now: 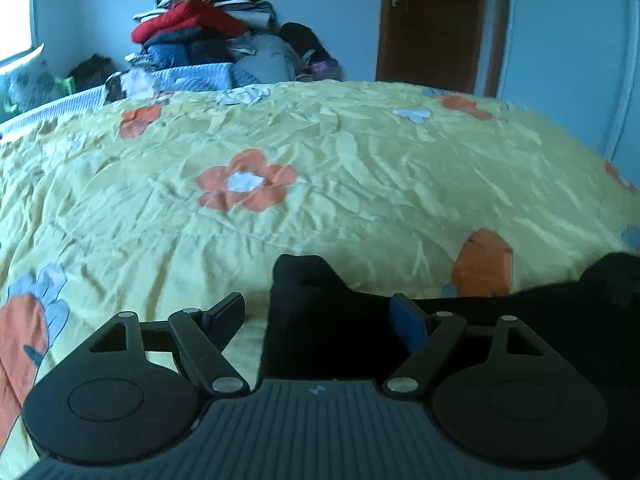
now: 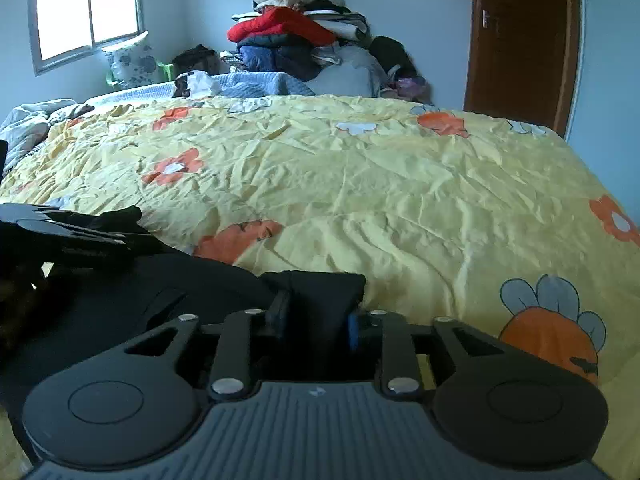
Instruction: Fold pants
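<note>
Black pants (image 1: pixel 320 320) lie at the near edge of a bed with a yellow flowered cover (image 1: pixel 320 152). In the left wrist view my left gripper (image 1: pixel 320 312) is wide open, and a corner of the pants lies between its fingers without being pinched. In the right wrist view the pants (image 2: pixel 160 292) spread to the left, and my right gripper (image 2: pixel 316 320) is shut on a folded corner (image 2: pixel 320 292). The left gripper (image 2: pixel 60 236) shows at the left edge of that view.
A tall pile of clothes (image 2: pixel 304 32) stands against the far wall behind the bed. A brown door (image 2: pixel 520 40) is at the right and a window (image 2: pixel 84 4) at the left. The yellow cover (image 2: pixel 400 184) stretches wide beyond the pants.
</note>
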A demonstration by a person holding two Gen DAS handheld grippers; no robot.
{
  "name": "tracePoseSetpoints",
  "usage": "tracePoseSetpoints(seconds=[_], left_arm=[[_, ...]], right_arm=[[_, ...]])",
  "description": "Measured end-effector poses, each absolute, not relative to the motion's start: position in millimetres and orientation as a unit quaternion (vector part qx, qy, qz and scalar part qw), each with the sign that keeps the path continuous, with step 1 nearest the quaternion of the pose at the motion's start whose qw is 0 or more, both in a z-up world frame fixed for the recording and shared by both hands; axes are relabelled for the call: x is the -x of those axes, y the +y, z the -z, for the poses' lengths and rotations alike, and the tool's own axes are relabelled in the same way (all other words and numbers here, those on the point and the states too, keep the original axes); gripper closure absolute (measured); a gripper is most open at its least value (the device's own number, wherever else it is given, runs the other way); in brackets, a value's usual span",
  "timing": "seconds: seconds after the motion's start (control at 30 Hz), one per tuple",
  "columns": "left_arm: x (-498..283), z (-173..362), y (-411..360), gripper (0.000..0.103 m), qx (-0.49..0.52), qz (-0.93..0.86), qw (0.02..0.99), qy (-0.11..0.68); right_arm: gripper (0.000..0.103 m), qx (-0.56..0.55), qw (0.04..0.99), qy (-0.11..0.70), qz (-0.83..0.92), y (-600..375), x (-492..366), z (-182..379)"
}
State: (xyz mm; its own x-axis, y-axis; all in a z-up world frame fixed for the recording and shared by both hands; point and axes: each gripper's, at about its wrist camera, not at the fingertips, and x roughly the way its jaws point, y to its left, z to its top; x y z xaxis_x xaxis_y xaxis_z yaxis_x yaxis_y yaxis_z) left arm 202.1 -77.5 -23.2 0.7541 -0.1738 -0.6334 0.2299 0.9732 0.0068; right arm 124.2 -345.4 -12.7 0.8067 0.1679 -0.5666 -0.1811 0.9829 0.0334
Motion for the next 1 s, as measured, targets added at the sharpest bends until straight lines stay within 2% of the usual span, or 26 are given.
tracePoseSetpoints(seconds=[0.03, 0.07, 0.17, 0.23, 0.3, 0.4, 0.47, 0.5, 0.53, 0.67, 0.8, 0.93, 1.0], left_arm=[[-197.4, 18.9, -74.6, 0.023, -0.041, 0.108, 0.938, 0.325], [-191.3, 14.1, -72.1, 0.020, -0.043, 0.110, 0.942, 0.315], [-172.9, 3.2, -66.1, 0.014, -0.055, 0.128, 0.944, 0.298], [-167.3, 1.9, -68.1, 0.013, -0.062, 0.150, 0.938, 0.307], [-166.1, 6.2, -72.0, 0.012, -0.072, 0.160, 0.932, 0.317], [-172.3, 18.8, -79.0, 0.007, -0.094, 0.137, 0.934, 0.315], [-176.5, 21.6, -75.4, 0.007, -0.089, 0.130, 0.935, 0.316], [-175.7, 18.4, -70.9, 0.005, -0.077, 0.131, 0.935, 0.321], [-172.5, 13.8, -65.4, 0.009, -0.067, 0.134, 0.935, 0.322], [-148.0, -0.5, -46.1, 0.008, -0.052, 0.156, 0.938, 0.306], [-122.8, 3.2, -33.5, 0.008, -0.016, 0.211, 0.919, 0.332], [-116.7, 22.2, -16.5, 0.008, 0.023, 0.256, 0.892, 0.372], [-118.3, 26.7, -3.2, 0.007, 0.056, 0.273, 0.888, 0.366]], right_arm=[[0.048, 0.007, 0.952, 0.294, -0.086, -347.9, -119.7, 10.3], [0.042, 0.008, 0.955, 0.287, -0.076, -351.3, -114.4, 7.0], [0.041, 0.018, 0.970, 0.239, -0.037, -356.2, -85.5, -10.8], [0.040, 0.008, 0.971, 0.223, -0.082, -353.0, -66.6, -21.3], [0.041, 0.011, 0.962, 0.233, -0.144, -341.8, -57.0, -21.4], [0.041, 0.065, 0.938, 0.291, -0.180, -316.9, -58.7, -3.2], [0.034, 0.114, 0.932, 0.314, -0.141, -309.2, -66.5, 15.7], [0.030, 0.101, 0.936, 0.311, -0.132, -313.2, -67.3, 17.0], [0.030, 0.084, 0.938, 0.312, -0.129, -316.6, -66.6, 14.4], [0.030, 0.081, 0.949, 0.280, -0.122, -317.0, -44.8, 1.6], [0.026, 0.074, 0.949, 0.281, -0.119, -315.2, -40.1, 5.4], [0.025, -0.034, 0.948, 0.301, -0.099, -352.5, -55.1, 14.4], [0.025, -0.092, 0.938, 0.314, -0.116, -373.8, -62.1, 19.2]])
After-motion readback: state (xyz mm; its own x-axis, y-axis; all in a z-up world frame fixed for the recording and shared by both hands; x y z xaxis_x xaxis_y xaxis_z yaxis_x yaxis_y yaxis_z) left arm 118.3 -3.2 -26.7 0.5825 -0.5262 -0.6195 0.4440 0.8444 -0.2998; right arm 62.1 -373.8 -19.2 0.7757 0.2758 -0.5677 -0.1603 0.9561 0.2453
